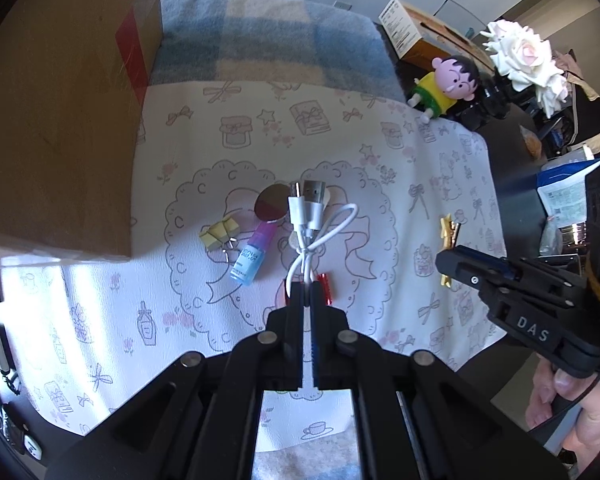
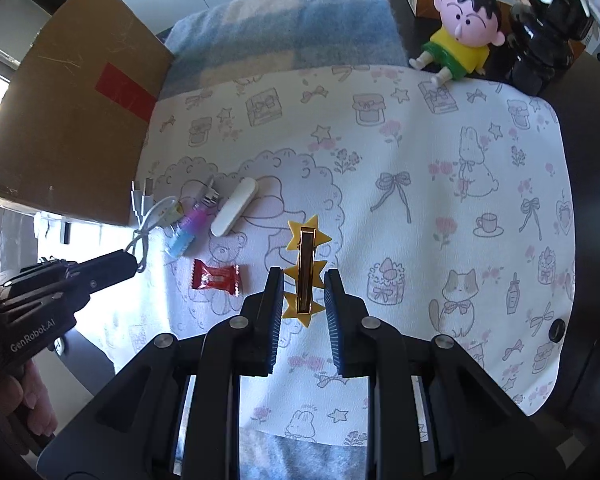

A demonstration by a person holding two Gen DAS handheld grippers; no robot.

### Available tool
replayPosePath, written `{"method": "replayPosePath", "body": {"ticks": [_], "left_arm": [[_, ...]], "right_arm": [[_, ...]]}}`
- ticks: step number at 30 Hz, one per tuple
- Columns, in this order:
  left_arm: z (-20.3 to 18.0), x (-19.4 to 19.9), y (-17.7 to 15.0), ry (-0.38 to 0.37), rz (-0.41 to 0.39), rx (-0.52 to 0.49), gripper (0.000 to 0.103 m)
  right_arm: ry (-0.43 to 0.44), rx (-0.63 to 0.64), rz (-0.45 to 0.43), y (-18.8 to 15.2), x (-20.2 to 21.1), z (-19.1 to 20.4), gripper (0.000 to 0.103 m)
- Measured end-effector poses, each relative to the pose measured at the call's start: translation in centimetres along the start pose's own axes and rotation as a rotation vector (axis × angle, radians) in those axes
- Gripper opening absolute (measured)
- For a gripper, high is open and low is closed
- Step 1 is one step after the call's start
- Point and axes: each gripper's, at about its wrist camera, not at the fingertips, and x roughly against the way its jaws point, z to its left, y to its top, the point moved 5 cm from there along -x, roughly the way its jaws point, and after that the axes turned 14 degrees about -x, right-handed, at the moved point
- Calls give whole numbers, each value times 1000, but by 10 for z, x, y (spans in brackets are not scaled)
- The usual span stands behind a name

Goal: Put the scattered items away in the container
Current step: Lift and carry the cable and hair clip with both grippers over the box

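Left gripper (image 1: 308, 292) points steeply down, clamped on bundled white USB cable (image 1: 314, 232); right gripper (image 2: 303, 300), also steeply down, pinches yellow star-shaped hair clip (image 2: 306, 268).

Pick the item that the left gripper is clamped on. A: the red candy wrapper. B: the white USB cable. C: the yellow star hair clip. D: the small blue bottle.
B: in the left wrist view the left gripper has its jaws pressed together on the coiled white USB cable, which hangs from them above the printed cloth.
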Motion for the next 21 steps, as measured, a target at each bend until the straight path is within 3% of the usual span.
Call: {"method": "replayPosePath", "body": {"ticks": [21], "left_arm": [[-18,90,57,146,-186,-93,2]], "right_arm": [[75,82,-170,36,88,62,21]]}}
